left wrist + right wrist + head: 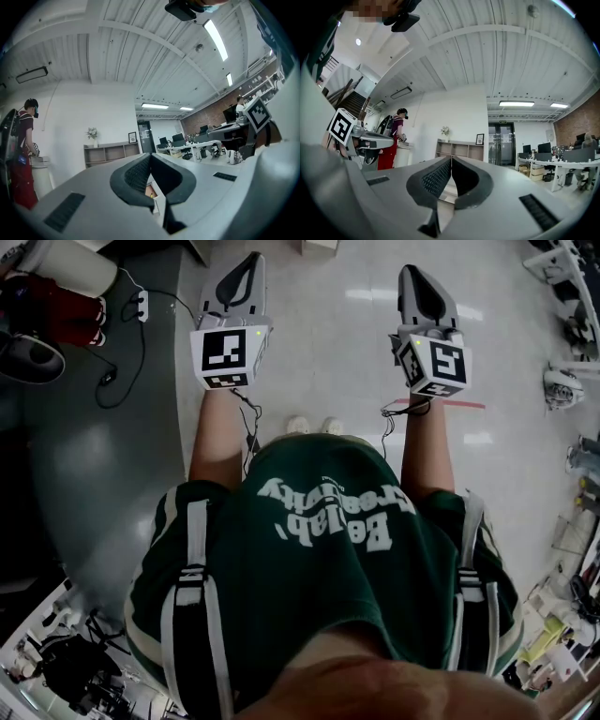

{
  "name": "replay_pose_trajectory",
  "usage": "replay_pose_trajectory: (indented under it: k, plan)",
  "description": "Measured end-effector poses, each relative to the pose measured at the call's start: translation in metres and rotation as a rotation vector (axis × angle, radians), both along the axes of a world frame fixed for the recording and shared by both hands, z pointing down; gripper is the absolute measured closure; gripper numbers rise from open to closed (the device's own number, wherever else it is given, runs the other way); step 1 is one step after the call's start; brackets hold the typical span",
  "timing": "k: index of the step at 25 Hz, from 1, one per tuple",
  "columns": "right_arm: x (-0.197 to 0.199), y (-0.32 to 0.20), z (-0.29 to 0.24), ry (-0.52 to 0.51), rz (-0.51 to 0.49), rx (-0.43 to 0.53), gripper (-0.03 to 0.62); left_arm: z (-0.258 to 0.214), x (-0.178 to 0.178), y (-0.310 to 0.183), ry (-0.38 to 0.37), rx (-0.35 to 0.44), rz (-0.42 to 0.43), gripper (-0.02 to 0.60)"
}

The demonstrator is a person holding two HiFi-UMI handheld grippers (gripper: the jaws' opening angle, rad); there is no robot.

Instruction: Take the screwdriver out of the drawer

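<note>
Left claw (251, 263): jaws pressed together, nothing between them, held level, pointing forward.
Right claw (413, 276): jaws together, empty, level, well apart from the left claw.
Forearms (220, 442): bare, stretched forward behind each claw, roughly parallel.

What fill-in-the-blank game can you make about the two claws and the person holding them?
1. The grey left claw is squeezed ___, with no object in it.
2. The grey right claw holds ___.
3. The person's T-shirt with white letters is dark ___.
4. The marker cube on the left claw is black and ___.
Missing words: shut, nothing, green, white.
</note>
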State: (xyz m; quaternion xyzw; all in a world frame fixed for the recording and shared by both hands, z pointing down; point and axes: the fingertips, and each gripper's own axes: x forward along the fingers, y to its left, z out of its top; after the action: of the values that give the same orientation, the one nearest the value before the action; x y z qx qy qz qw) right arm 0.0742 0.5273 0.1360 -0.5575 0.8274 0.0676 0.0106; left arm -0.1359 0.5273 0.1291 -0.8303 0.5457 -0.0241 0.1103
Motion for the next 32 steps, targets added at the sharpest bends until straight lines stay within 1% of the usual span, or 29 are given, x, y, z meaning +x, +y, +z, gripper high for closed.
replay_pose_trajectory:
  k: [6, 13, 19, 26, 32]
  plan:
    - [-0.013, 0.0, 0.0, -0.007, 0.015, 0.003, 0.56, -0.003, -0.013, 0.0, -0.005, 0.008, 0.015, 0.565]
    - [-0.034, 0.002, 0.007, -0.011, 0.045, -0.001, 0.56, -0.003, -0.035, -0.001, -0.002, 0.021, 0.036, 0.565]
    - [-0.051, -0.001, 0.016, -0.003, 0.05, -0.023, 0.56, 0.008, -0.046, -0.008, 0.0, 0.0, 0.052, 0.565]
    - [-0.052, -0.028, 0.015, 0.003, 0.053, -0.026, 0.56, 0.014, -0.046, -0.037, 0.009, -0.018, 0.059, 0.563]
    - [-0.042, -0.073, 0.019, -0.013, 0.053, -0.024, 0.56, 0.019, -0.033, -0.081, -0.005, -0.019, 0.065, 0.565]
